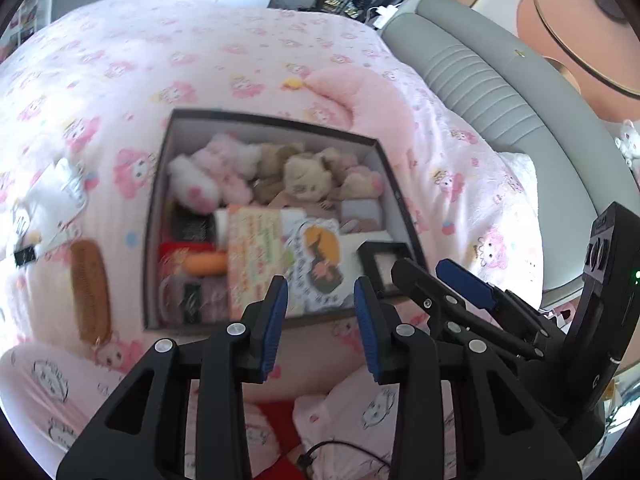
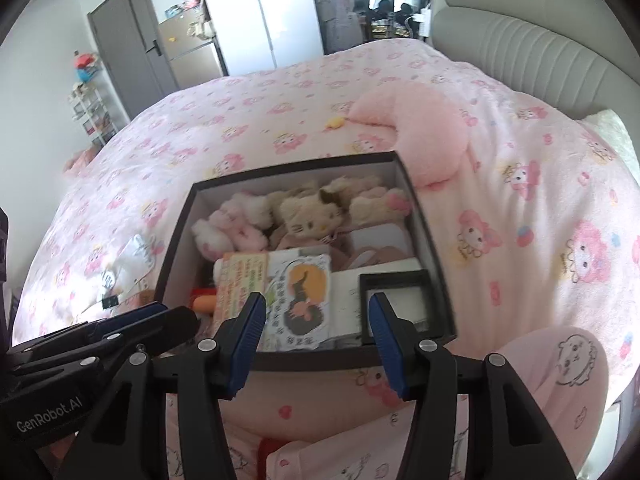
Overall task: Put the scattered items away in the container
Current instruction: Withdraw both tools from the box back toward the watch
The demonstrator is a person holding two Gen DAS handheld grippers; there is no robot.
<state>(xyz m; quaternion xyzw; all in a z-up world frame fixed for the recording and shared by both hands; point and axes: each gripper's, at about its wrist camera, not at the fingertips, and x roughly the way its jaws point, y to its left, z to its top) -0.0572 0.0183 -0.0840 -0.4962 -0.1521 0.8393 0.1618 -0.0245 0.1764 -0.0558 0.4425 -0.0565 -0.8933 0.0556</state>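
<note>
Box (image 1: 394, 200) sits centre frame on the bed (image 1: 120, 60), already mostly packed: plush toys (image 2: 304, 212) in the far half, a printed card (image 2: 298, 296), a booklet (image 1: 256, 256), a small black frame (image 2: 394, 300) and something orange (image 1: 206, 264) in the near half. I'd call the job well along but not finished.

Left on the bedspread, all at the left of the left wrist view: a brown comb (image 1: 90, 290) just beside the box's left wall, a white packet (image 1: 60, 196) above it, and a small black clip (image 1: 25, 255) near the left edge. A pink cushion (image 2: 420, 136) lies past the box's far right corner; can't say if it counts as an item.

My left gripper (image 1: 322, 314) hangs over the near rim, fingers moderately apart, nothing between them. My right gripper (image 2: 318, 344) has fingers spread wide, also empty. No earlier view to compare.

Hard to read: left view is motion-blurred, so box contents at lower left are mush. Both grippers cover the box's near wall. Print on card and booklet illegible. Bottom of both frames shows pink patterned fabric and a cable, unclear what
</note>
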